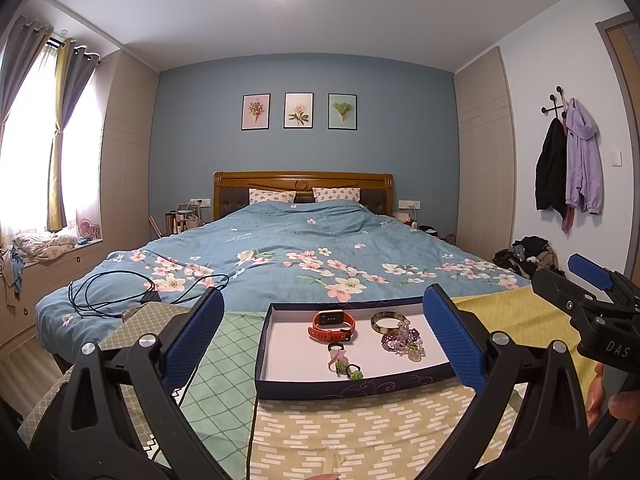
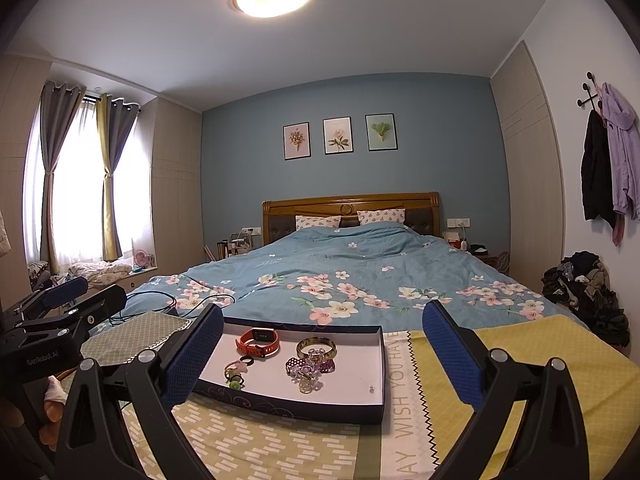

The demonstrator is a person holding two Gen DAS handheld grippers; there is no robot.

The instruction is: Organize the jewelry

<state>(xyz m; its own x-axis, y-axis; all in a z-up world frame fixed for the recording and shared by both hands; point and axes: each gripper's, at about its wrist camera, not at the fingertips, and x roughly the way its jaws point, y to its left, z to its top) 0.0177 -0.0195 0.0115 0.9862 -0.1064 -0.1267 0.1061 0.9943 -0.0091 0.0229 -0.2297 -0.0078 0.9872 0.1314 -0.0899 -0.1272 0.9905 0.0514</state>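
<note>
A shallow dark blue box tray [image 1: 280, 390] [image 2: 280, 406] with a white floor lies on patterned cloths at the foot of the bed. In it lie an orange smartwatch [image 1: 331, 325] [image 2: 258, 343], a gold-brown bangle [image 1: 385, 321] [image 2: 316, 347], purple bead bracelets [image 1: 401, 341] [image 2: 308, 370] and small rings with pink and green charms [image 1: 342, 364] [image 2: 236, 372]. My left gripper [image 1: 324, 332] is open and empty, just short of the tray. My right gripper [image 2: 324, 344] is open and empty, its jaws either side of the tray. Each gripper shows at the other view's edge [image 1: 592, 300] [image 2: 60, 312].
The tray rests on green and yellow patterned cloths [image 1: 360, 432] [image 2: 520, 360] over a blue floral duvet [image 1: 300, 248]. A black cable and charger [image 1: 120, 292] lie at the left of the bed. A pile of clothes [image 2: 588, 292] sits on the floor at the right.
</note>
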